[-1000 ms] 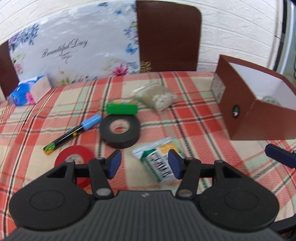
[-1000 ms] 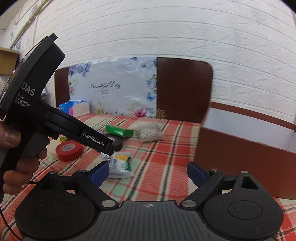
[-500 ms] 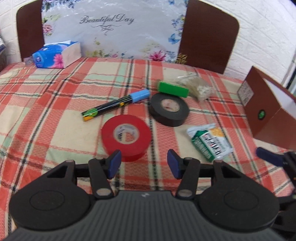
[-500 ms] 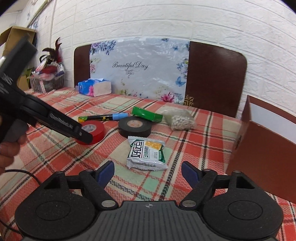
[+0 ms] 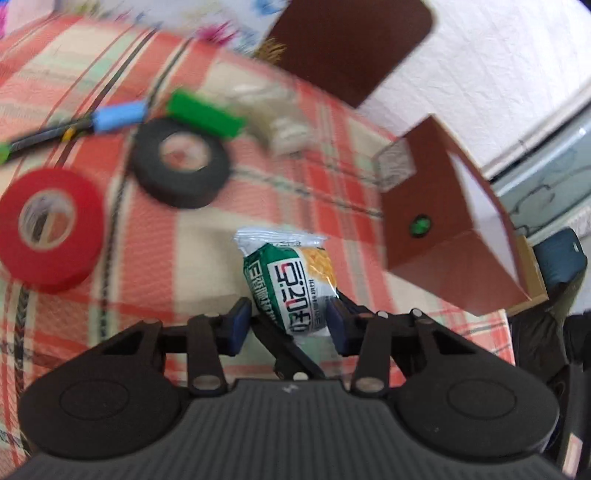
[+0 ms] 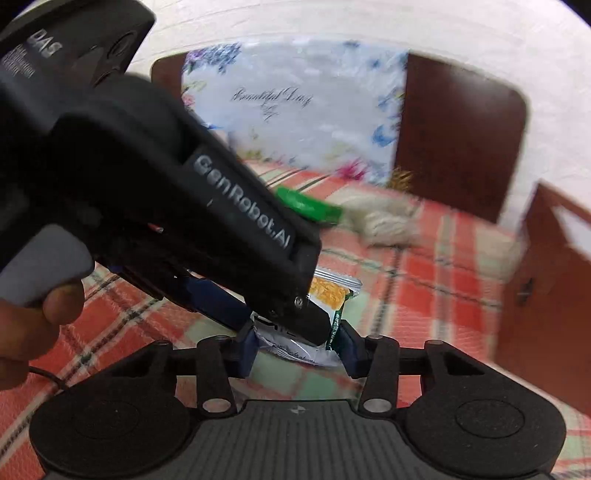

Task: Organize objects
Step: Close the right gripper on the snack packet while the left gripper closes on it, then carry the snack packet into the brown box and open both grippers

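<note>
Bright, even daylight fills both views, with only soft shadows on the checked cloth [image 5: 155,266]. Motion blur smears the far things in each: the black tape roll [image 5: 181,162], the white wall [image 6: 332,26]. The snack packet [image 5: 291,288] stays fairly sharp. Fisheye bending curves the edges, with dark corners.

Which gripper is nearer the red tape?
Left. Left gripper straddles the packet, red tape just ahead-left. Right gripper straddles it too, from behind the left one, which hides the tape. Both jaws have just been closing.

Two tape rolls [image 5: 181,164], one snack packet [image 5: 295,284]
</note>
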The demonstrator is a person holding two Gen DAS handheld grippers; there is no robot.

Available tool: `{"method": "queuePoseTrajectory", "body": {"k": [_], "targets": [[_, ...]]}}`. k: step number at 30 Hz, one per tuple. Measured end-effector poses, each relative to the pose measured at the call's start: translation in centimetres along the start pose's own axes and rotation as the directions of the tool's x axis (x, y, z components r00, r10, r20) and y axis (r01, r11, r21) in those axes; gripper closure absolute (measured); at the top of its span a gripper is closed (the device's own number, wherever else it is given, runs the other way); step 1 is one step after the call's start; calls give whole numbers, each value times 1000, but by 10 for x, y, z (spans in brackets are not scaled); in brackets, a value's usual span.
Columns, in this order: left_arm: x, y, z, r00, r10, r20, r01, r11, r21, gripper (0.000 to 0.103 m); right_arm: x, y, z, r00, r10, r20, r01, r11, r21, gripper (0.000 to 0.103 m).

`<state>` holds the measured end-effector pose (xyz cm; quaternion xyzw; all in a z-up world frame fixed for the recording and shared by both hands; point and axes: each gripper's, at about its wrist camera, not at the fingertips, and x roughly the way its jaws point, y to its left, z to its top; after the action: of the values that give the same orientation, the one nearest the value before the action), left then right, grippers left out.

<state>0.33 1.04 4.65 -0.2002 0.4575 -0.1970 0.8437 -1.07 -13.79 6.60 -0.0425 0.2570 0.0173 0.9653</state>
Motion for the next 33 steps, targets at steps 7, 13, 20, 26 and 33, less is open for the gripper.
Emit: {"method": "queuePoseTrajectory", "body": {"k": [7, 13, 20, 26, 33], "targets": [[-25, -114, 22, 987, -109, 119, 74, 961, 268, 60, -71, -48, 20, 941, -209, 265, 199, 978, 66, 58], [28, -188, 28, 984, -154, 94, 102, 904, 415, 55, -82, -116, 10, 902, -356, 243, 311, 928, 203, 58], [70, -202, 34, 988, -59, 143, -8, 906, 423, 40, -71, -154, -1, 898, -391, 200, 340, 907, 249, 43], [42, -190, 25, 977, -65, 202, -30, 899, 437, 40, -84, -166, -19, 891, -404, 208, 339, 896, 287, 43], [5, -184, -4, 959, -18, 284, -134, 852, 507, 40, -111, -138, -26, 874, -406, 267, 318, 894, 316, 43]]}}
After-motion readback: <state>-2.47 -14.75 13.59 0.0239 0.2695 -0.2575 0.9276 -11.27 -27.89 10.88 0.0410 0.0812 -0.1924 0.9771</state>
